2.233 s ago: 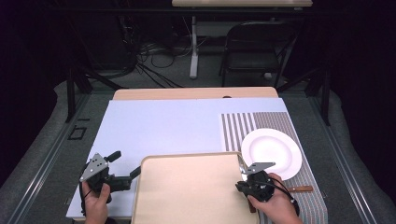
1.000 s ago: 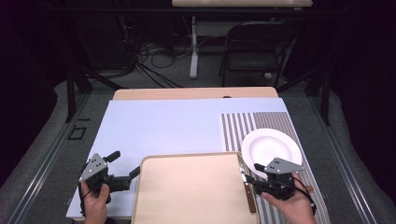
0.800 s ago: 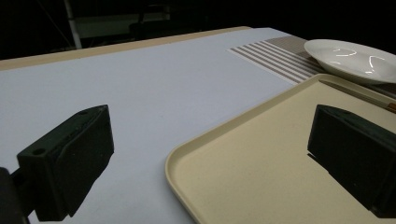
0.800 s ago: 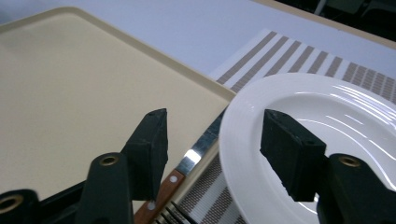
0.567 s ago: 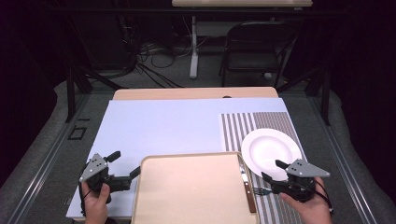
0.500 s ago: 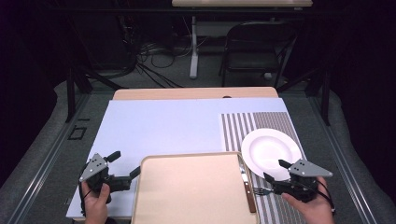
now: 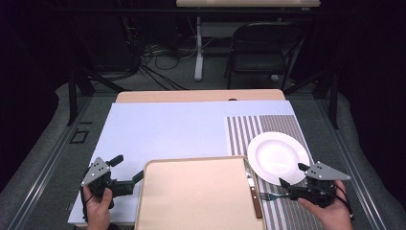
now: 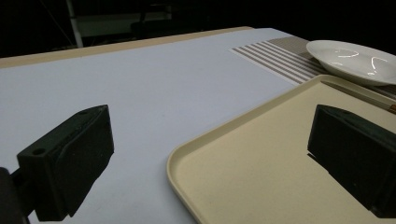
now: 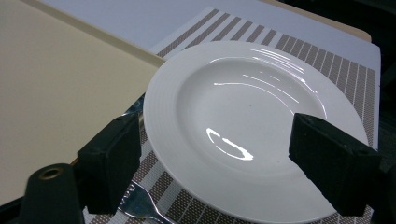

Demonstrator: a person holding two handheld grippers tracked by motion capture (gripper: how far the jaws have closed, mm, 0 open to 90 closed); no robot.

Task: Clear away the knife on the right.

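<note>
Change since earlier: right gripper [image 7: 290, 175] has shifted from the tray's right rim out to the right, onto the striped mat beside the plate; its jaws have just been opening, with nothing clamped between them. Left gripper, tray, plate and knife lie as before.
Left gripper [image 7: 126, 170]: held in the person's left hand [image 7: 98, 207] just off the tray's left rim, over the pale blue table cover [image 7: 167, 129]. Jaws spread wide; in the left gripper view one jaw stands over the cover, the other over the tray's floor, with the rim corner between them. Pads press on nothing.
Tray [image 7: 191, 211]: beige, flat on the near edge of the table, bare surface. Serves as landmark for all entries.
Knife [image 7: 253, 191]: wooden handle, lying along the tray's right rim, blade pointing away from the person. Whether it rests on the rim or just inside it cannot be told.
Fork [image 7: 268, 195]: silver, on the striped mat just right of the tray, tines toward the tray, handle toward the right gripper. Jaws stand apart from it; contact cannot be told.
Striped mat [image 7: 244, 129]: brown and white, right of the tray, beneath the plate.
Plate [image 7: 277, 155]: white, empty, upright on the mat, just beyond the tray's far right corner. In the right gripper view it sits framed between the parted jaws, untouched.
Right hand [image 7: 330, 213]: near table edge, well right of the tray.
</note>
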